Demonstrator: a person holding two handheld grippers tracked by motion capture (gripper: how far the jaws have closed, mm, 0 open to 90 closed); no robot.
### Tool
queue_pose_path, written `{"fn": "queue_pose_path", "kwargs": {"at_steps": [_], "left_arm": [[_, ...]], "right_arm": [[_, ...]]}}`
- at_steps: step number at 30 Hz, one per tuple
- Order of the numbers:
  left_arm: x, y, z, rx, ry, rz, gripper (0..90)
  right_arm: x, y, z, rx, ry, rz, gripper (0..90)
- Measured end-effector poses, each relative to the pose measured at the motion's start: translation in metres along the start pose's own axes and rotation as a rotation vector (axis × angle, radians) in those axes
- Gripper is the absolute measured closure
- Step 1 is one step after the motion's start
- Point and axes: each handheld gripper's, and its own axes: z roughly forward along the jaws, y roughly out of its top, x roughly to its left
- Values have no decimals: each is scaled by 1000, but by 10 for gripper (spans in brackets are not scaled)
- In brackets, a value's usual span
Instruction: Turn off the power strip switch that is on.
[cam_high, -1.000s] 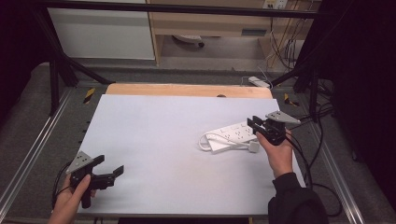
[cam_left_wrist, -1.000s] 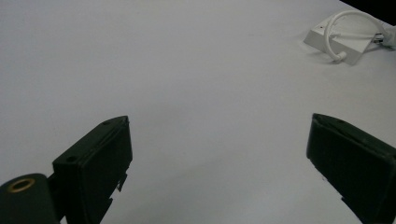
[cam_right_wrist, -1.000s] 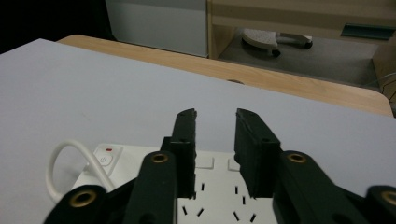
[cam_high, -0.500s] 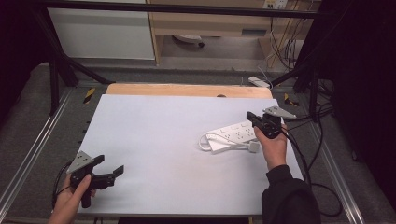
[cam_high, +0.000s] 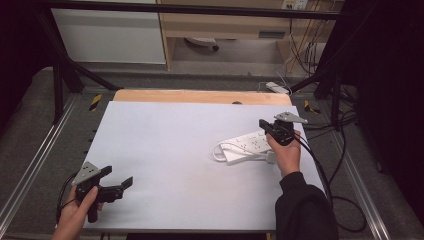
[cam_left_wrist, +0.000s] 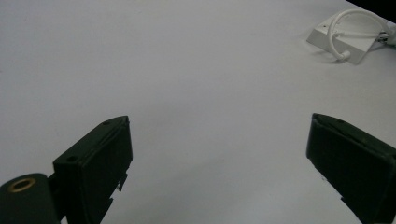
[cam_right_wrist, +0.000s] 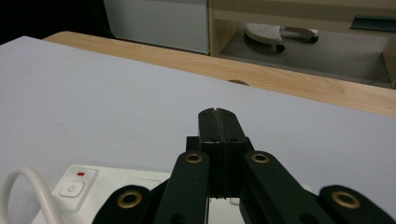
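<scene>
White power strip (cam_high: 247, 144) lies flat on the pale grey table (cam_high: 175, 150), toward its right half, with its white cable (cam_high: 220, 151) looped at the near-left end; in the right gripper view the strip's switch with a small red mark (cam_right_wrist: 74, 184) sits at the lower left, just under the jaws. No containers on the surface. Right gripper (cam_high: 270, 129), held in the person's right hand (cam_high: 286, 152), sits over the far right end of the strip; its jaws are pressed flat together, pad to pad, having just finished closing, and nothing is between them. Whether the closed tip touches the strip I cannot tell. Left gripper (cam_high: 120, 186), held in the left hand (cam_high: 75, 212), rests at the near-left corner of the table, well apart from the strip, jaws spread wide and holding nothing; bare tabletop lies between them in the left gripper view, the strip's cable end far off at the upper right.
</scene>
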Motion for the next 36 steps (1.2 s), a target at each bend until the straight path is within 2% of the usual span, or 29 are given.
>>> {"fn": "queue_pose_path", "kwargs": {"at_steps": [19,29,36], "left_arm": [[1,0,1,1,3,-4,71],[1,0,1,3,3,-1,71],[1,0,1,5,3,-2,71]], "right_arm": [[2,-5,19,27,3,8,900],[2,-12,24,69,-11,-21,900],[4,-16,28,88,-9,-22,900]]}}
